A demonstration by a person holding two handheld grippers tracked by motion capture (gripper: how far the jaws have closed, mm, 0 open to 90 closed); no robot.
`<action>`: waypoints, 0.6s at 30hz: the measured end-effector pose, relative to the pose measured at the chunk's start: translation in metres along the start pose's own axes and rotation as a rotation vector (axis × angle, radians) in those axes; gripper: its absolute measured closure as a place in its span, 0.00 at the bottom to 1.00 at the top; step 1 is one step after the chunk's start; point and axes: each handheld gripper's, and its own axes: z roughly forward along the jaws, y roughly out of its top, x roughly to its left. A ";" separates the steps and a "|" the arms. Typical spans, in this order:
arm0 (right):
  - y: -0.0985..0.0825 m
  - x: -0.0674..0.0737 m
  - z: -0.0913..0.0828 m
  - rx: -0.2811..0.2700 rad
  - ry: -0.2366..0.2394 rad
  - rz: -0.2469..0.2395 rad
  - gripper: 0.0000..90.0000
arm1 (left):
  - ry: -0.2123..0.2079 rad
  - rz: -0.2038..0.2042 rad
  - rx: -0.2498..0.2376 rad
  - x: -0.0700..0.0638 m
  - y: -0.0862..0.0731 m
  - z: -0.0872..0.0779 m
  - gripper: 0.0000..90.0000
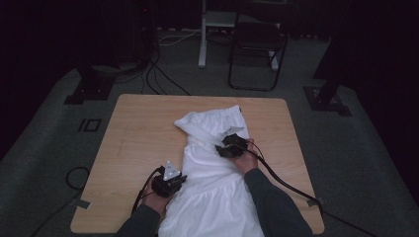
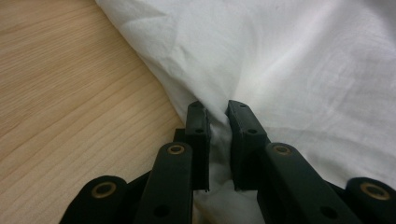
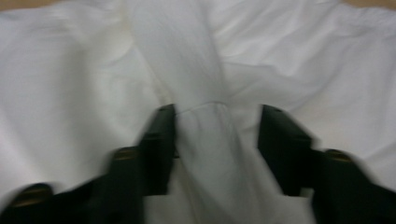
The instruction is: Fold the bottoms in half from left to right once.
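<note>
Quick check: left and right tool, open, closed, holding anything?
Left tool: closed on the white garment's edge.
Right tool: open, a fabric fold between its jaws.

Plain white garment on a light wood-grain desk, both grippers black, grey carpet floor.

The bench lies bare across the whole left half of the high view, from its far edge down to the near left corner, so a hand could sweep there freely. A narrower bare strip runs down the right edge, crossed low down by a black cable. The middle is covered by a white garment, bunched into raised folds at centre frame and spilling over the near edge. The left tool sits at the cloth's left border and the right tool on its upper folds. A folding chair stands beyond, well clear.
</note>
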 end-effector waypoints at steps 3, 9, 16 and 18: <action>0.002 -0.017 -0.012 -0.057 -0.021 0.095 0.98 | -0.003 0.000 0.003 -0.002 -0.001 -0.002 0.88; -0.002 -0.048 -0.053 -0.163 -0.184 0.156 0.99 | -0.020 0.004 0.006 -0.006 -0.003 -0.004 0.89; -0.041 -0.066 -0.020 -0.010 -0.163 0.230 0.94 | -0.071 0.019 0.038 -0.011 0.003 -0.008 0.79; -0.052 -0.068 -0.010 0.012 -0.155 0.262 0.94 | -0.097 -0.007 0.004 -0.004 0.010 -0.011 0.66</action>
